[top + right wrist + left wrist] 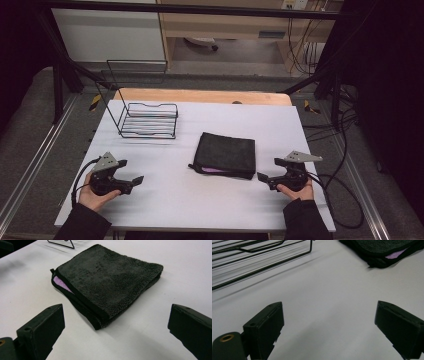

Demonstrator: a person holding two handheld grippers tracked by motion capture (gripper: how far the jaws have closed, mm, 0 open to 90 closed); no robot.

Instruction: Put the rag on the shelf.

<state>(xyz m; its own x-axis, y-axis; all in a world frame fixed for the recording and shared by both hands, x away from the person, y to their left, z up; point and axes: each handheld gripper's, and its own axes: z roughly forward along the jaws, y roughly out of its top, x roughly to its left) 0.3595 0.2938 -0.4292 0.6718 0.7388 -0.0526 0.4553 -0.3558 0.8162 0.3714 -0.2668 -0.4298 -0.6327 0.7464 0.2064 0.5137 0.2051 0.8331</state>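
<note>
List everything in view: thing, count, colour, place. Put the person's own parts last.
towel: one, dark grey, folded, pink layer at its edge, table centre-right.
wire rack: one, black, far left of the table.
table: one, white top, wooden edge at the far side.
left gripper: one, black, near left, jaws open, empty.
right gripper: one, black, near right, jaws open, empty.
hands: two, dark sleeves, one on each gripper.

Materials and finishes being shown on the table

A fluffy dark cloth towel (107, 282) is being shown on a smooth matt white table cover (200, 200); a thin black wire rack (148, 120) and matt black plastic-looking jaws are being seen.
</note>
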